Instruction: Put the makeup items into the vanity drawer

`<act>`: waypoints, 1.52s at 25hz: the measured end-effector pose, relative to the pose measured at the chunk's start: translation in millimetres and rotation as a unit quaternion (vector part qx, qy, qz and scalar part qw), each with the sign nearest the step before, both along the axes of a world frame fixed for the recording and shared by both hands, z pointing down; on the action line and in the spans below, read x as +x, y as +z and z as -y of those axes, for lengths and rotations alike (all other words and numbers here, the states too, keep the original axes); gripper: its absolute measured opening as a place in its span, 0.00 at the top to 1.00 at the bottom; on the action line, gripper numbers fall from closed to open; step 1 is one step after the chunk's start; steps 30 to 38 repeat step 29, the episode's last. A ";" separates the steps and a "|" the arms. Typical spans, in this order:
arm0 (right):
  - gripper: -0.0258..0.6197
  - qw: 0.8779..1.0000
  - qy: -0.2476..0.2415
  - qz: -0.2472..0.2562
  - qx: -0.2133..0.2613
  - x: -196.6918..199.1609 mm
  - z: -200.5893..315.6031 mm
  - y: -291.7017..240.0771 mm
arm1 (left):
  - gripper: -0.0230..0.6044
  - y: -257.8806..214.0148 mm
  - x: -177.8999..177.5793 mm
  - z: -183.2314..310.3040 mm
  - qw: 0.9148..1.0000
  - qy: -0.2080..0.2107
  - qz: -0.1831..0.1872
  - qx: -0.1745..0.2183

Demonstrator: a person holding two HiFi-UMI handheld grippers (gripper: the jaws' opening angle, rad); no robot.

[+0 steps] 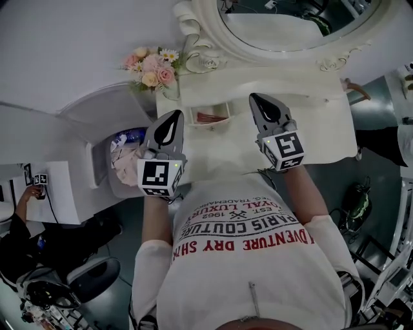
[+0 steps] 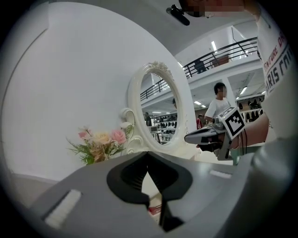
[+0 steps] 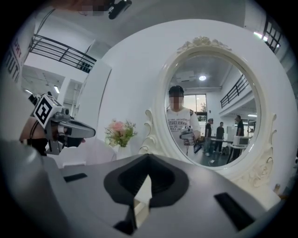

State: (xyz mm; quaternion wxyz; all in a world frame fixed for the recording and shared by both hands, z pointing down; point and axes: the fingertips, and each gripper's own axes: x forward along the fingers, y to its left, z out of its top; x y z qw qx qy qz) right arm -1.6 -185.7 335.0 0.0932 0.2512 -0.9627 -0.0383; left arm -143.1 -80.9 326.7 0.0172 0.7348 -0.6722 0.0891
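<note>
As flowers (image 1: 151, 67) flank the mirror (image 1: 290, 19), left tongs (image 1: 174, 119) and right tongs (image 1: 258, 102) seem closed, empty.

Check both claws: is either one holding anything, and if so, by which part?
Nothing is held. The left claw and the right claw are both shut, with nothing between their jaws.

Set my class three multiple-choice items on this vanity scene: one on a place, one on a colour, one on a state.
1. Relative to the mirror, the flower bouquet stands: A) right B) left C) behind.
2. The mirror frame is: A) white B) black C) gold.
3. The right gripper is: A) wide open B) shut on a brush C) shut, empty.
Key: B, it sits at the mirror's left in every view; A, the ornate frame shows white; C, its jaws meet with nothing between them.
</note>
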 end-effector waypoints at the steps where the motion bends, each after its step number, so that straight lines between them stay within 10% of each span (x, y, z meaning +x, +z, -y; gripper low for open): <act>1: 0.95 1.000 -0.001 -0.001 0.000 -0.6 -0.2 0.8 | 0.95 0.3 -0.4 -0.4 1.000 -0.001 0.000 0.000; 38: 0.95 1.000 0.000 -0.009 0.004 -5.9 -0.6 10.4 | 0.95 5.1 0.9 0.9 1.000 -0.004 -0.006 -0.008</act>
